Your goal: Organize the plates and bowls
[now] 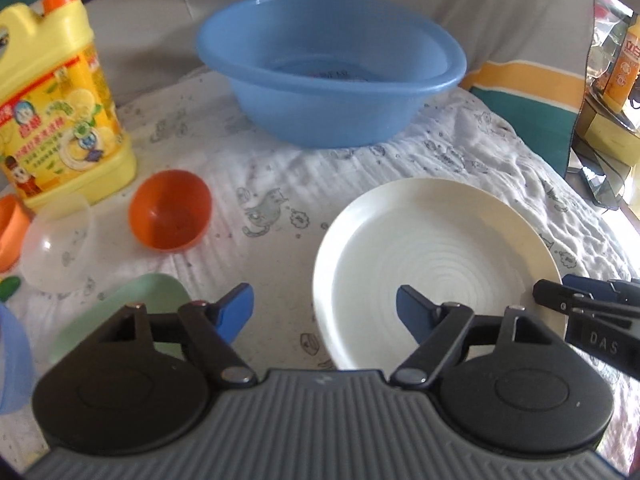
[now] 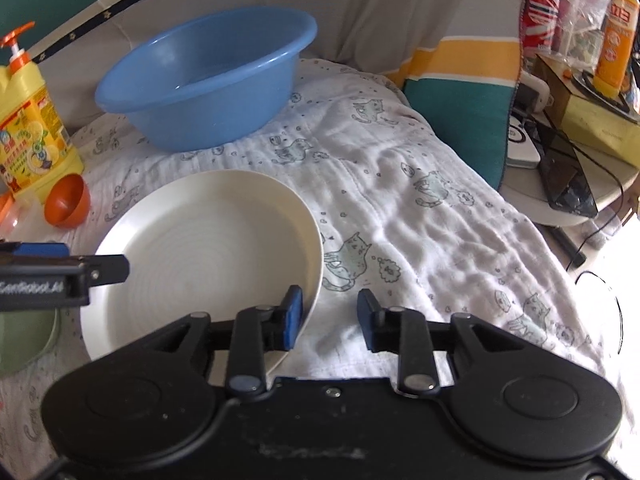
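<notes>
A cat-print quilt [image 2: 400, 184] covers the surface, with the white plate [image 2: 208, 240] lying near a blue basin [image 2: 200, 80]. The right gripper [image 2: 328, 316] straddles the plate's near rim, jaws apart, not pinching; the left gripper [image 1: 324, 312] hangs open over its other edge. On such soft cloth, a closing pad may tilt the plate or push it away.

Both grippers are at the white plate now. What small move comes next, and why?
Probably close the right gripper onto the white plate: its near rim sits between the open blue pads, not yet pinched. The left gripper is also open, straddling the opposite rim.
</notes>
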Tool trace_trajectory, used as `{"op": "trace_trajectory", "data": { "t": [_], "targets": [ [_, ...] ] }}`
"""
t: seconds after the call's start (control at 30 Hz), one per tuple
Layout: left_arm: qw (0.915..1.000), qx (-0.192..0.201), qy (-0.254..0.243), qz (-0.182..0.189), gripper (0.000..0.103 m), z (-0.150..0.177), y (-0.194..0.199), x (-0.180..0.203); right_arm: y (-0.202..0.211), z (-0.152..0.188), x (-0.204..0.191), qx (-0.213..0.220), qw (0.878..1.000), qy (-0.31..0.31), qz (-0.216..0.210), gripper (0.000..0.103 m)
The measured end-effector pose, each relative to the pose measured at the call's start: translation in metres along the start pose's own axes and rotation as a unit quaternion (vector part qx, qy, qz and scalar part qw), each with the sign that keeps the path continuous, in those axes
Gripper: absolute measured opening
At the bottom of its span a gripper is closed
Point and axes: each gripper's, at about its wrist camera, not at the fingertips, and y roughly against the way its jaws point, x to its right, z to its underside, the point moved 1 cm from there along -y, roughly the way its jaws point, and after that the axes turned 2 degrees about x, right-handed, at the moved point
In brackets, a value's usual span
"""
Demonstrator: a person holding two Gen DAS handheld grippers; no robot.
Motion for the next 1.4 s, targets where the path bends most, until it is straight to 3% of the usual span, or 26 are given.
{"op": "trace_trajectory", "data": {
  "t": [0.03,0.17,0.2,0.37,0.47,0.53,0.73,1.03,1.4],
  "targets": [
    [1.0000,-0.006,0.002,0.004,0.071,0.000,-0.003,0.000,0.000,0.000,0.000,0.002,1.000,-0.001,-0.001,0.032],
    [0.9995,-0.023,0.003,0.023,0.044,0.006,-0.012,0.000,-0.006,-0.005,-0.001,0.009,1.000,-0.006,-0.016,0.033],
    [0.9995,-0.020,0.001,0.024,0.043,0.006,-0.011,0.000,-0.008,-0.006,-0.001,0.010,1.000,-0.006,-0.019,0.033],
    [0.9998,-0.011,-0.016,0.007,0.050,0.009,-0.011,0.005,-0.015,-0.011,-0.006,0.017,0.999,0.003,-0.027,0.031],
    [0.9997,-0.012,-0.016,0.016,0.042,0.008,-0.010,0.009,-0.017,-0.011,-0.016,0.017,0.999,0.014,-0.033,0.029],
    [0.9997,-0.007,-0.023,-0.001,0.042,0.008,-0.006,0.013,-0.017,-0.012,-0.019,0.013,0.999,0.012,-0.029,0.029],
    [0.9998,-0.008,-0.019,-0.007,0.041,0.012,0.012,0.014,-0.004,-0.007,-0.019,0.000,0.999,0.001,-0.036,0.029],
    [0.9998,0.016,0.008,-0.011,0.041,0.031,0.069,0.006,0.050,0.002,-0.034,0.011,0.999,0.009,-0.048,0.029],
    [0.9956,0.034,0.072,-0.050,0.041,0.085,0.161,-0.052,0.130,0.029,-0.091,0.014,0.992,0.038,-0.116,0.029]
  ]
}}
